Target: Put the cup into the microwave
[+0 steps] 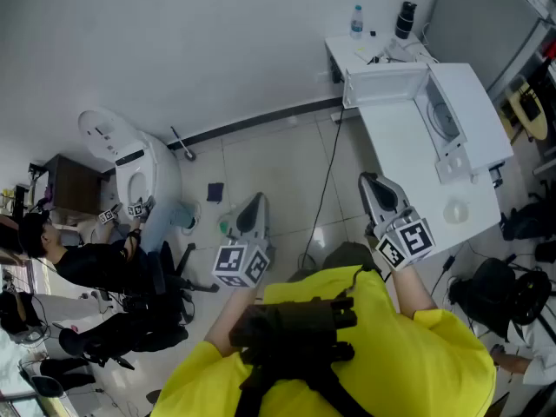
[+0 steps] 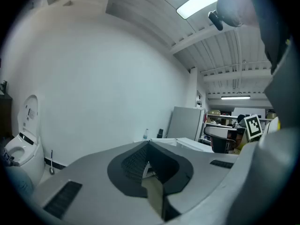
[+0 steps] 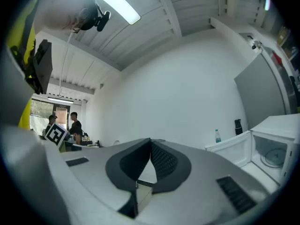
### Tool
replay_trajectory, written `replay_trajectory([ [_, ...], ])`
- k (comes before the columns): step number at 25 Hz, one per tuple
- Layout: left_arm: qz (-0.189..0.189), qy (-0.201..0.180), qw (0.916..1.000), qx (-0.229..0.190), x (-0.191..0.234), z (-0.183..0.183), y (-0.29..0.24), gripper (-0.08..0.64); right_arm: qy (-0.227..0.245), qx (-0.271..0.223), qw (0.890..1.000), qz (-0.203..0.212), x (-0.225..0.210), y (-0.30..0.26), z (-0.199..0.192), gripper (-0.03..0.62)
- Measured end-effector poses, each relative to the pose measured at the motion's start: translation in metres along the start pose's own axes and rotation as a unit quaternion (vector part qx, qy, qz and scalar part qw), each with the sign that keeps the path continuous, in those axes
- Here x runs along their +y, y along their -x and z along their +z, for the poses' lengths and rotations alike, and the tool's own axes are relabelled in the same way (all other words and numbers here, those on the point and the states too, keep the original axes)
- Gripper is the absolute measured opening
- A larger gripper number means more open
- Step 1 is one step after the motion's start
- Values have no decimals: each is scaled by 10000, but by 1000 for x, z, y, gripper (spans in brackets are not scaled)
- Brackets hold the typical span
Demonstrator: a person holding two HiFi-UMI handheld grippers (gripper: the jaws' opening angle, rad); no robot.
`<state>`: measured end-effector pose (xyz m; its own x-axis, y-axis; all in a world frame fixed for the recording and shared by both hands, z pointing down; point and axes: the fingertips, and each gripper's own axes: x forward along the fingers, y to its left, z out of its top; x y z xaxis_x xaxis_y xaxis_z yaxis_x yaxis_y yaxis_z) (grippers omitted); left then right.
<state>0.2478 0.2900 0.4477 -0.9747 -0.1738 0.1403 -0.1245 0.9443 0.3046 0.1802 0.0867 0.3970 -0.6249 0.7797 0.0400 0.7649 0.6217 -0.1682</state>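
Head view: we hold the left tool [image 1: 253, 208] and right tool [image 1: 379, 191] pressed together (both empty); cup [image 1: 455, 210] at the right tool's three o'clock, open microwave [image 1: 452, 115] at two.

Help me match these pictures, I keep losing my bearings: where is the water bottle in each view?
Head view: water bottle near the top, right of centre, on the white table.
Left gripper view: tiny, at centre.
Right gripper view: small, right of centre, left of the open microwave.
Shared landmark: dark flask just right of it.
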Motion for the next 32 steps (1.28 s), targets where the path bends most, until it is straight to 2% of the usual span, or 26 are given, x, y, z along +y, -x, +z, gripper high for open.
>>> replay_trajectory([
  [6, 9, 75, 10000, 66, 42, 12, -65, 5, -46, 107, 9998, -177, -43, -62, -5, 6],
  [13, -147, -40, 9995, 259, 69, 32, -197, 5, -101, 20, 9990, -430, -137, -150, 0, 6],
  [18, -628, -302, 9972, 278, 61, 65, -308, 5, -64, -116, 9976, -687, -216, -191, 21, 6],
  [22, -1224, -488, 9896, 575, 33, 63, -379, 5, -221, -201, 9903, -1356, -261, -173, 25, 6],
  [25, -1818, -537, 9796, 668, -5, 64, -425, 5, -220, -228, 9813, -1901, -289, -149, 27, 6],
  [28, -2561, -562, 9615, 821, -58, 54, -462, 5, -299, -311, 9633, -2650, -317, -113, 25, 6],
  [30, -3165, -596, 9412, 1018, -98, 44, -481, 5, -390, -419, 9430, -3278, -329, -84, 24, 6],
  [32, -3800, -675, 9145, 1215, -139, 34, -495, 5, -468, -500, 9177, -3914, -335, -58, 22, 17],
])
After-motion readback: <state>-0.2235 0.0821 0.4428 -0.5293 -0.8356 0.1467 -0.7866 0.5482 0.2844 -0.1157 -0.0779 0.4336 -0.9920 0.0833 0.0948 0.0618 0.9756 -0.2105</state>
